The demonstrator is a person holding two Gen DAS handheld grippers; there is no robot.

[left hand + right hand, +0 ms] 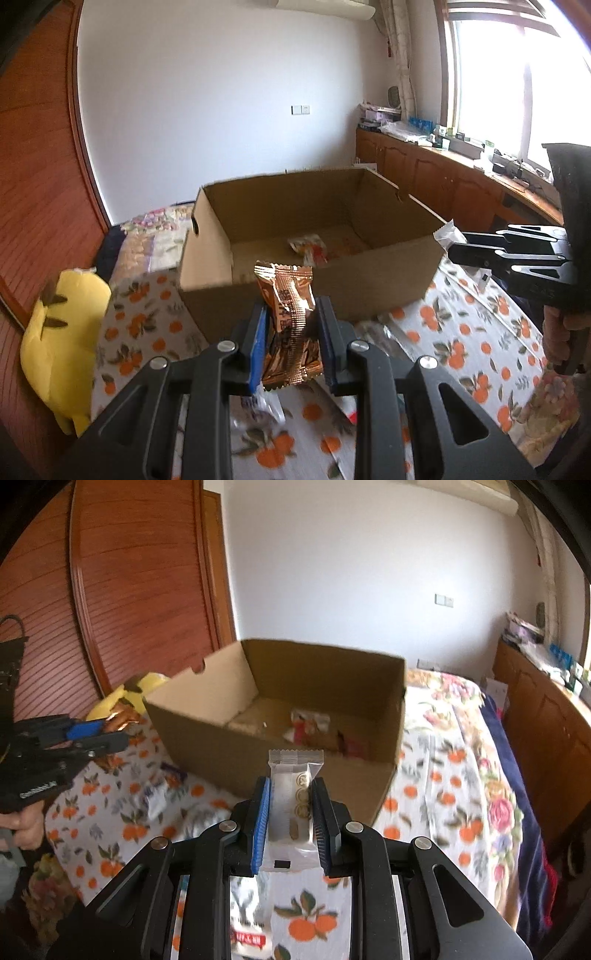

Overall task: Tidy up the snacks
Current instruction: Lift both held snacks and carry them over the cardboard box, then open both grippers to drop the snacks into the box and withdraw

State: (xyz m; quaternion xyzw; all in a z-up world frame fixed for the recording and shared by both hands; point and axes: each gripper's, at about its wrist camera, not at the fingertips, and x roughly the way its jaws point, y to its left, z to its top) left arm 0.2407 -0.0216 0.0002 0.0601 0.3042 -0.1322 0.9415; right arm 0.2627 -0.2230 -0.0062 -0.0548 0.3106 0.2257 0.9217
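My left gripper [290, 314] is shut on a shiny orange-gold snack packet [290, 306], held upright just in front of the open cardboard box [388, 291]. My right gripper [293, 794] is shut on a white snack bar packet [293, 797], held before the same box [207, 746]. The box holds a few snack packets [310, 249] on its floor, which also show in the right wrist view [314, 727]. Loose packets [159, 794] lie on the orange-print cloth [424, 794]. The right gripper shows at the right of the left view [454, 245]; the left one [122, 727] at the left of the right view.
A yellow plush toy [62, 343] lies left of the box. The box stands on a bed with a floral quilt [491, 794]. Wooden cabinets [436, 177] run along the window wall and a wooden wardrobe [129, 590] stands behind. More packets [258, 410] lie under my left gripper.
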